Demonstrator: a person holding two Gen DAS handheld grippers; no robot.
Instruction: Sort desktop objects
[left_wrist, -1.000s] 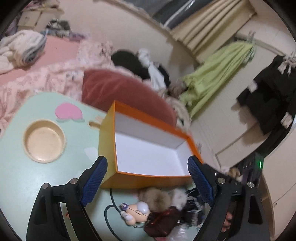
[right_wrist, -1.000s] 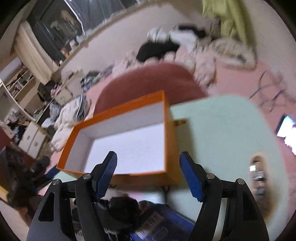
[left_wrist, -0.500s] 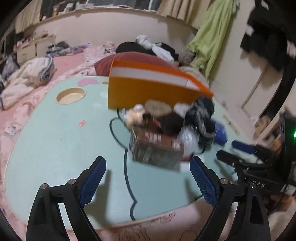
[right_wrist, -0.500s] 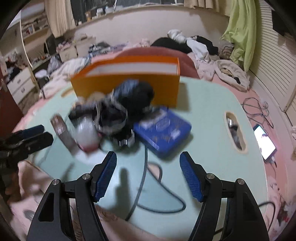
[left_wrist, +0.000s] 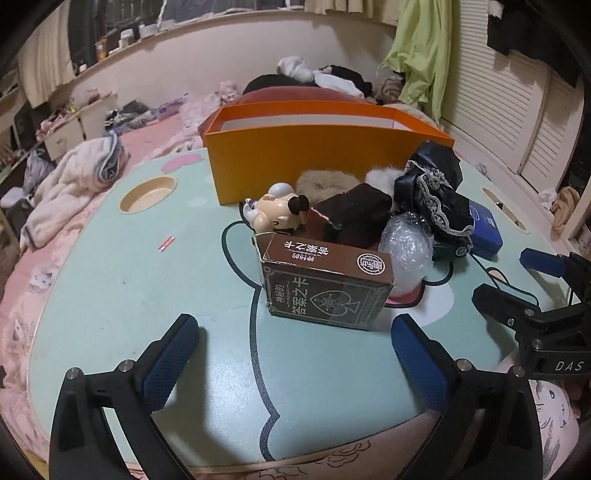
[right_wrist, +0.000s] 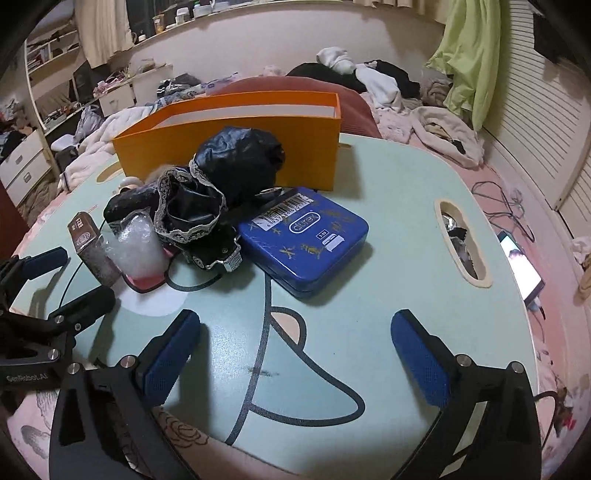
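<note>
Left tongs (left_wrist: 293, 341) and right tongs (right_wrist: 295, 338) both opening, nothing between them, low in frame, brown card box (left_wrist: 327, 282) at centre of mint tabletop (left_wrist: 110, 295), orange box (left_wrist: 310, 162) above

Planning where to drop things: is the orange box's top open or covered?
Open. The orange box has no lid; its white inner wall shows above the rim in both views. Its floor is hidden.

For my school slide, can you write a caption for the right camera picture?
Open right gripper hovers over a mint table before a blue tin, black lacy cloth and orange box.
</note>
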